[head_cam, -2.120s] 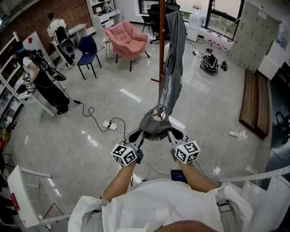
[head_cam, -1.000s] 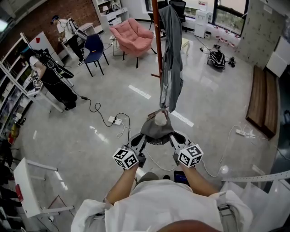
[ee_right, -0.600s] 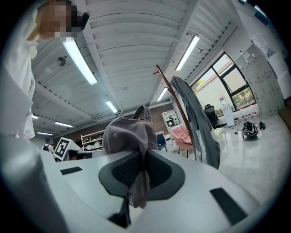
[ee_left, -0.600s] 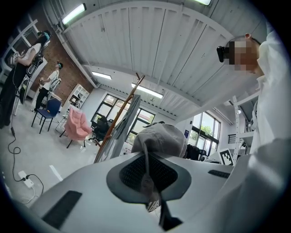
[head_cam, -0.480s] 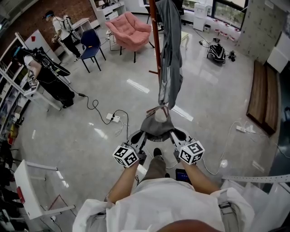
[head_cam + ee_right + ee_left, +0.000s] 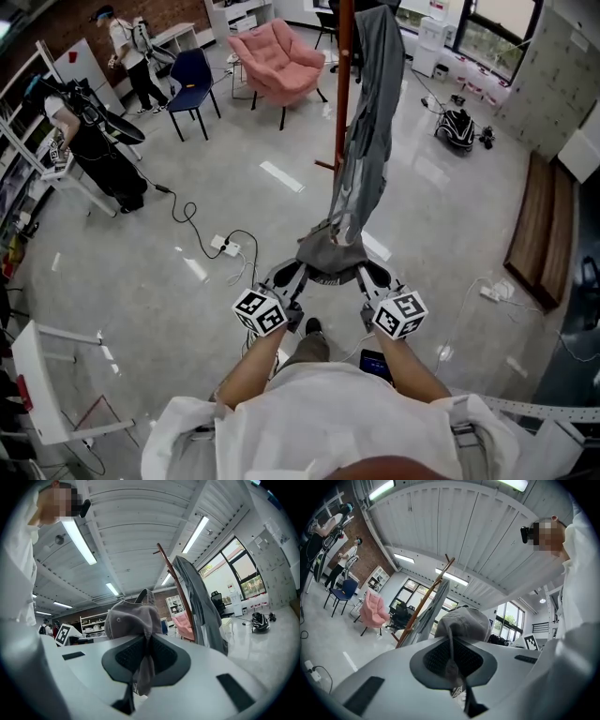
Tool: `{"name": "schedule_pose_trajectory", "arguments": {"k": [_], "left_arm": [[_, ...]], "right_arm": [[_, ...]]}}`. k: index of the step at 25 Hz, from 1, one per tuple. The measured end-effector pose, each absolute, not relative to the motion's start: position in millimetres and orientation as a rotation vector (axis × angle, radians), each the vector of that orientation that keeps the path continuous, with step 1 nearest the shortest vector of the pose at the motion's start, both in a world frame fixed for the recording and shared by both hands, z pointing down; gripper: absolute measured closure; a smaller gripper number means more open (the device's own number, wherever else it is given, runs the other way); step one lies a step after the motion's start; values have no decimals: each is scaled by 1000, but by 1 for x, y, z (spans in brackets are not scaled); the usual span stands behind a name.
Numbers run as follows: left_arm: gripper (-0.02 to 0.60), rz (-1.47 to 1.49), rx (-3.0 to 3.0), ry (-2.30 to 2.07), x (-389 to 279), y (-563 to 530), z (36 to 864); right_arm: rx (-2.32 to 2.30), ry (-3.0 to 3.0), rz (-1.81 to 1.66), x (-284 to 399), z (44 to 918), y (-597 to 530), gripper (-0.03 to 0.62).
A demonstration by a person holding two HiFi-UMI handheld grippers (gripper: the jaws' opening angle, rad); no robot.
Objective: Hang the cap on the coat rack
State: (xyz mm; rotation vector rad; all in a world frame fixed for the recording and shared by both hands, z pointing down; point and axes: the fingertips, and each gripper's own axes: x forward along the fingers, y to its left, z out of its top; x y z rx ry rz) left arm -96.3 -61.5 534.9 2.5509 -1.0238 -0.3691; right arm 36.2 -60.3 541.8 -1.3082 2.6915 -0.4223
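A grey cap hangs in the air between my two grippers, just below the hem of a grey coat. The left gripper is shut on the cap's left edge, and in the left gripper view the cap rises above the pinched fabric. On the opposite edge my right gripper is shut, with the cap bunched between its jaws. The brown wooden coat rack stands straight ahead, its pole and pegs showing behind the cap.
A pink armchair and a blue chair stand beyond the rack on the left. Cables and a power strip lie on the grey floor. People stand at far left near shelving. A wooden bench is right.
The view has swung so the coat rack and coat sit more to the right and nearer the cap. Both grippers keep their hold on the cap.
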Motion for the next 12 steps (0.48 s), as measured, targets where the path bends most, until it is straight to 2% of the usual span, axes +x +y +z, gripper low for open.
{"name": "schedule_pose_trajectory", "arguments": {"k": [12], "left_arm": [[558, -419, 2616, -939, -115, -191, 503]], "right_arm": [[-1340, 2699, -336, 18, 509, -190, 554]]}}
